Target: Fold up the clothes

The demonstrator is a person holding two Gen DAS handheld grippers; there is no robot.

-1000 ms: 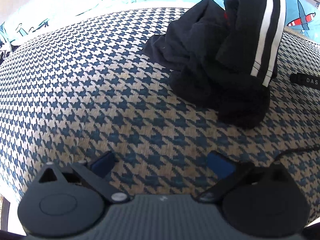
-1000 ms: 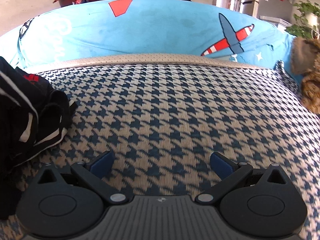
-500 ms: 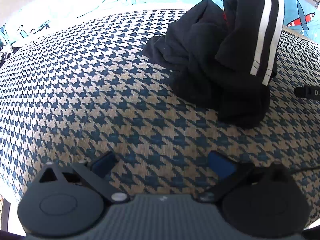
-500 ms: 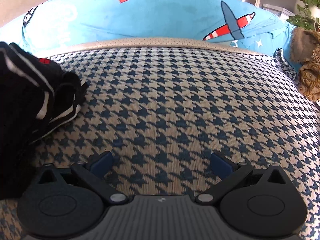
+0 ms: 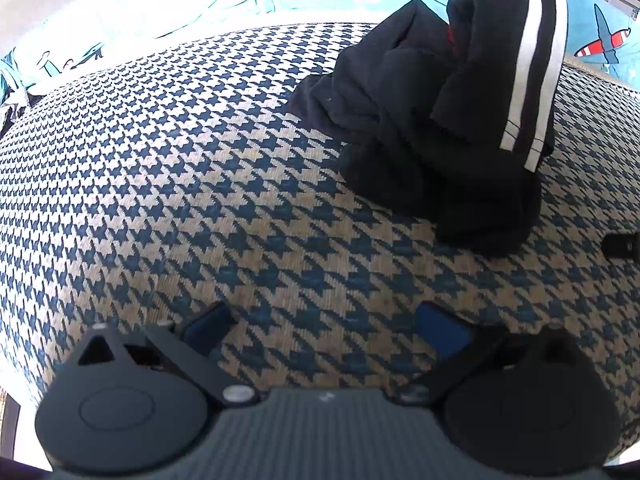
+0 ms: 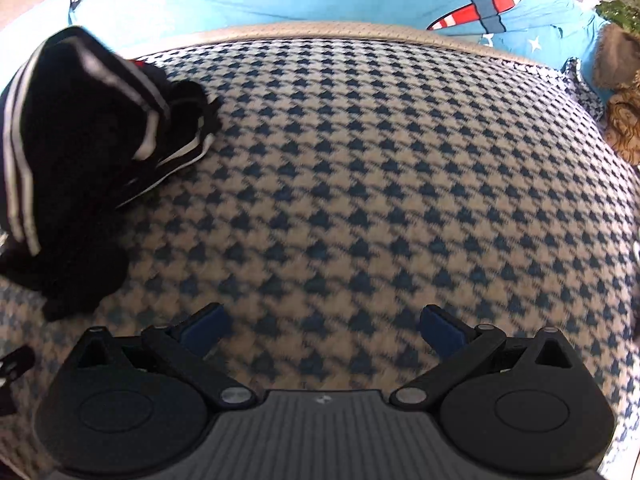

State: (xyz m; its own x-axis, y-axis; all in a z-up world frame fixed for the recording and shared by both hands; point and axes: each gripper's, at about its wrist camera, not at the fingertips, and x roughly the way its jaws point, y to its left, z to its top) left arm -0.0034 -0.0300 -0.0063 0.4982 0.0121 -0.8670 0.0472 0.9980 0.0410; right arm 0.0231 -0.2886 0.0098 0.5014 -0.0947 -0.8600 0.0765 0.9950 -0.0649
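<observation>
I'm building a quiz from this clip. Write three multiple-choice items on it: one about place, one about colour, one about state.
1. In the left wrist view, where does the dark garment lie relative to the left gripper?
A. ahead and to the right
B. between its fingers
C. ahead and to the left

2. What colour are the garment's stripes?
A. yellow
B. white
C. green

3. How is the garment now?
A. folded flat
B. hanging from a gripper
C. bunched in a heap

Answers: 1 A, it sits upper right on the houndstooth cover. 2 B, white bands show on black cloth. 3 C, it is crumpled, and the right gripper is open and empty too.
</observation>
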